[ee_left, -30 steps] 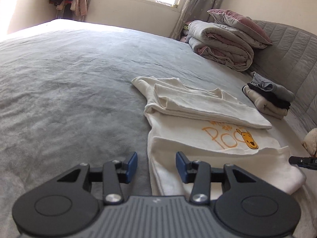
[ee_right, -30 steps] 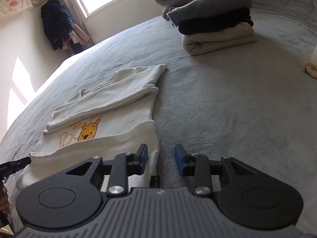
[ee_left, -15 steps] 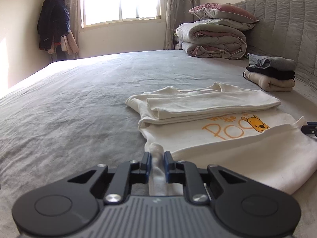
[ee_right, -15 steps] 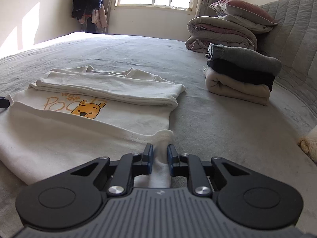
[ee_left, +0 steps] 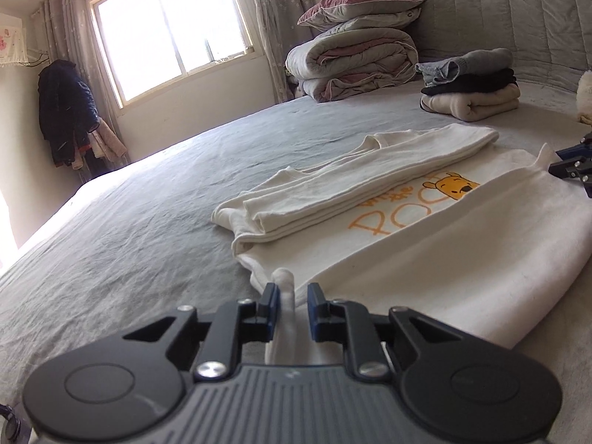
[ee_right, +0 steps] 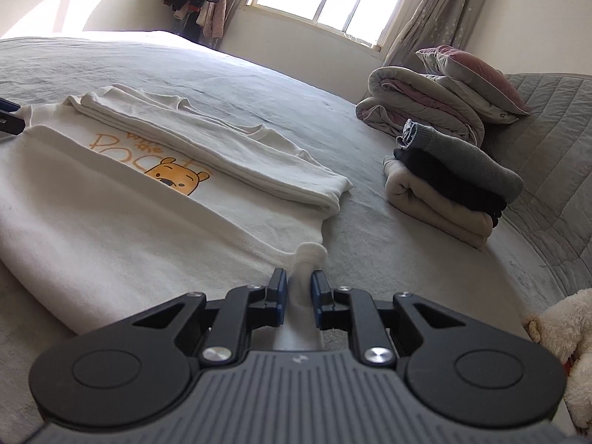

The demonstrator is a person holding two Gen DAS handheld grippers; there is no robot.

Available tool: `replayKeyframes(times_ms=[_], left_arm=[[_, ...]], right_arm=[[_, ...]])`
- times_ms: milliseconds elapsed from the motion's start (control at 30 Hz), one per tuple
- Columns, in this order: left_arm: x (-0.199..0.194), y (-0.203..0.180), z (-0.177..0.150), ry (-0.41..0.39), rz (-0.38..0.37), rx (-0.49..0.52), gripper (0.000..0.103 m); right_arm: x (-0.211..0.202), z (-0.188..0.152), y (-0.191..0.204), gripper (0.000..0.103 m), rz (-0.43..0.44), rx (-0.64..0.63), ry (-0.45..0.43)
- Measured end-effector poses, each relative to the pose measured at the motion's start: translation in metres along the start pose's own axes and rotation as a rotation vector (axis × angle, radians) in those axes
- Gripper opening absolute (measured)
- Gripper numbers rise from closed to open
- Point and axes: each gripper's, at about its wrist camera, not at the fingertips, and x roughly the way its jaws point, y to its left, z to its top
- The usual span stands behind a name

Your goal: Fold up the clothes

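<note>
Left gripper (ee_left: 290, 301) and right gripper (ee_right: 298, 293) each clamp a near corner of the shirt (ee_left: 425, 259). Its long axis runs gripper to gripper; the folded far edge lies straight ahead of both.

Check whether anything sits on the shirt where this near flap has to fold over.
Nothing visible does. Both grippers, left gripper and right gripper, pinch the white shirt at its near corners; only its own folded far side lies ahead.

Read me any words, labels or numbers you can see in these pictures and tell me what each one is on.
"the": small orange print on the white shirt, above the bear face.
"POO": large orange letters on that shirt, cut off by a folded edge.
The small word before "the" is too distorted to read.
The wall hanging has marks too blurred to read.
</note>
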Motion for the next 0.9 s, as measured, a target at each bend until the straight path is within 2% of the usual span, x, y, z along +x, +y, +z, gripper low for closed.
replayKeyframes(times_ms=[200, 300, 467, 633, 700, 800, 900], left_arm=[[-0.005, -0.02, -0.002, -0.03, 0.016, 0.144, 0.016], [-0.004, -0.025, -0.003, -0.024, 0.033, 0.184, 0.016], [-0.001, -0.008, 0.0, 0.005, 0.038, 0.093, 0.021], [0.005, 0.023, -0.001, 0.061, -0.003, -0.118, 0.021], [0.006, 0.033, -0.001, 0.073, -0.022, -0.2, 0.014], [0.007, 0.042, -0.003, 0.08, -0.051, -0.286, 0.008], [0.008, 0.042, -0.001, 0.065, -0.054, -0.322, 0.007]], right_arm=[[0.001, 0.0, 0.004, 0.017, -0.004, -0.042, -0.011], [0.001, 0.0, 0.005, 0.017, -0.006, -0.062, -0.016], [0.002, 0.0, 0.008, 0.017, -0.009, -0.097, -0.026], [0.002, 0.0, 0.011, 0.017, -0.013, -0.132, -0.035], [0.003, 0.0, 0.011, 0.017, -0.011, -0.136, -0.036], [0.006, 0.002, 0.001, 0.017, 0.014, -0.061, -0.019], [0.008, 0.003, -0.01, 0.017, 0.048, 0.015, 0.002]])
